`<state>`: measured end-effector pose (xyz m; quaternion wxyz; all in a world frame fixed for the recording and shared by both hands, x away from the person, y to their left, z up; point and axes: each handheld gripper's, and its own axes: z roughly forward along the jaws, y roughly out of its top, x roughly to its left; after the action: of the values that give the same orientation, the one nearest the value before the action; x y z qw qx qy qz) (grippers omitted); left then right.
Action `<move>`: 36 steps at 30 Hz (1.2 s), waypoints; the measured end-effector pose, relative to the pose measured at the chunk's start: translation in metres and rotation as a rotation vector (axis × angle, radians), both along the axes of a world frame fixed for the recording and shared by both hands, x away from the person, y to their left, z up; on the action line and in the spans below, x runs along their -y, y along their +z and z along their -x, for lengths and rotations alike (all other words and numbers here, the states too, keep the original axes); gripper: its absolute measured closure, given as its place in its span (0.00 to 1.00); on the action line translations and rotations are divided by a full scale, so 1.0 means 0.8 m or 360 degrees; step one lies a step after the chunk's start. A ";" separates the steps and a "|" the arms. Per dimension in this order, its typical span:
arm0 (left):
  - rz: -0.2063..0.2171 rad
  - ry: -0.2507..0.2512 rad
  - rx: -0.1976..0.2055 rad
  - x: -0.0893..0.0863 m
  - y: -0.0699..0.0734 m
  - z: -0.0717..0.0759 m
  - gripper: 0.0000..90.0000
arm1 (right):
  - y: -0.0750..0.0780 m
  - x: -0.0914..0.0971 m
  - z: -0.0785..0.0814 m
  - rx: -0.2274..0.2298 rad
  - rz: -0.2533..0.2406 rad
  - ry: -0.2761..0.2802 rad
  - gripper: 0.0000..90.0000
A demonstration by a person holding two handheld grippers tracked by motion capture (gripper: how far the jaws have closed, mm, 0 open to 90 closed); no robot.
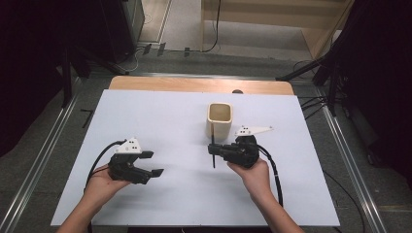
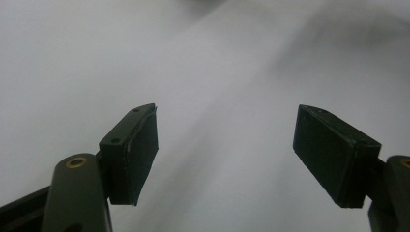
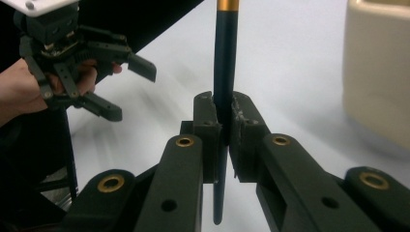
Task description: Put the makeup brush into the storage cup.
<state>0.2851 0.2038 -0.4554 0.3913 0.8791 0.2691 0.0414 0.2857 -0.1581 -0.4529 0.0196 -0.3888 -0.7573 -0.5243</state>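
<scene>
The pen [image 3: 225, 58] is long, thin and dark, with a gold ring near one end. The right hand-held gripper [image 3: 224, 130] squeezes it tight between its two black jaws, and part of the pen sticks out on each side. In the high view the pen [image 1: 213, 154] is just in front of the cream cup [image 1: 219, 119], over the white counter [image 1: 160, 121]. The left hand-held gripper [image 1: 151, 163] has its jaws wide apart with nothing in them. There is one pen, one cup and two hand-held grippers.
</scene>
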 end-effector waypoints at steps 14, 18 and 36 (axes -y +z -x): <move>0.0005 0.0001 -0.0012 0.001 0.000 -0.001 0.28 | 0.025 0.015 -0.019 0.0071 -0.0002 -0.0058 0.93; 0.0005 0.0000 -0.0014 0.001 0.000 -0.001 0.28 | 0.030 0.019 -0.025 0.0082 -0.0006 -0.0070 0.93; 0.0000 -0.0003 -0.0013 0.002 -0.001 0.000 0.28 | 0.060 0.027 -0.050 0.0119 0.0016 -0.0123 0.93</move>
<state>0.2854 0.2021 -0.4559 0.3902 0.8795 0.2700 0.0373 0.3255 -0.1794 -0.4047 -0.0310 -0.3980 -0.7447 -0.5349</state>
